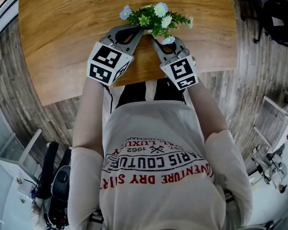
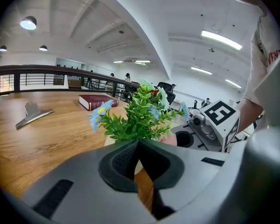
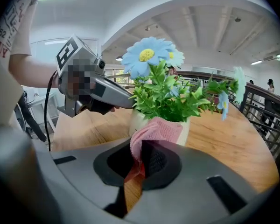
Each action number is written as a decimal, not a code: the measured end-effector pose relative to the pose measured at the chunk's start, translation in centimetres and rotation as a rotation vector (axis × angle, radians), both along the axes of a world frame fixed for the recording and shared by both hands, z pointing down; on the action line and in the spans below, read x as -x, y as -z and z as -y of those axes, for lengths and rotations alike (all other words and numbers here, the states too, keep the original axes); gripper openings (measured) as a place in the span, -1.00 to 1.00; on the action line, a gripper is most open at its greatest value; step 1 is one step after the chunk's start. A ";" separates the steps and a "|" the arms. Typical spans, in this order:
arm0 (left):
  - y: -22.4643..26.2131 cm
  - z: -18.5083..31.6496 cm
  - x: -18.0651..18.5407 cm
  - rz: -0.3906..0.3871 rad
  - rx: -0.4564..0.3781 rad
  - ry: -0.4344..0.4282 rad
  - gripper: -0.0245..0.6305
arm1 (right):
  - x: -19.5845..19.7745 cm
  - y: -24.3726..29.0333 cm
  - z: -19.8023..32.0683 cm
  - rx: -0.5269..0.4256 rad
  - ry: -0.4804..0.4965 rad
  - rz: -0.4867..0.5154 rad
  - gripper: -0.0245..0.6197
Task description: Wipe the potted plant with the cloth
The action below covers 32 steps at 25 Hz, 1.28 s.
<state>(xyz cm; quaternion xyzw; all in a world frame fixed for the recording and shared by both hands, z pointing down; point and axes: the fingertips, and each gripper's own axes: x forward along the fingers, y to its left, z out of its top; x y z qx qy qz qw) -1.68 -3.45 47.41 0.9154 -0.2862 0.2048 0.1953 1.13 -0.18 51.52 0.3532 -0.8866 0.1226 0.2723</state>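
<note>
My right tool (image 3: 140,146) is clenched on the pink cloth (image 3: 158,129). A fold of it bunches up out of the jaws and lies against the front of the white pot (image 3: 136,118), just under the leaves of the plant (image 3: 170,97). My left tool (image 2: 139,143) is clenched on nothing, jaws together, with its tip right by the pot on the other side (whether it touches, I cannot tell). The plant stands on the tabletop (image 1: 62,23) straight in front of me, between the two tool tips. I judge the step in hand to be wiping the pot wall, with the leaves yet to do. To do it well, I should press with the soft fold only, never the hard jaw ends, and sweep round the curve of the pot, not straight across it. The pot looks light and could slide or tip, so the left tool is best used as a brace against the far side while the right one rubs. For the leaves and flowers I should go lightly, from the stem outward, so that the knit does not snag a sprig and drag the pot over.
</note>
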 end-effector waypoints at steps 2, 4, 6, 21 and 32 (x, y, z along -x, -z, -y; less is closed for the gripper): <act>0.1 -0.1 0.0 -0.003 -0.002 -0.003 -0.88 | 0.8 0.1 -0.2 0.002 0.002 0.013 -0.80; 0.2 -0.1 0.0 -0.003 -0.004 -0.006 -0.88 | 1.7 0.3 -0.3 0.002 0.008 0.022 -0.80; 0.4 -0.1 0.0 -0.009 0.001 -0.008 -0.88 | 2.5 0.4 -0.3 0.003 0.019 0.029 -0.80; 0.3 -0.5 0.2 -0.023 0.017 0.002 -0.88 | 3.4 2.8 -1.8 0.022 0.051 0.071 -0.80; 2.1 -2.9 -0.1 0.011 -0.036 0.074 -0.88 | -8.4 3.3 -3.7 0.026 -0.100 -0.046 -0.80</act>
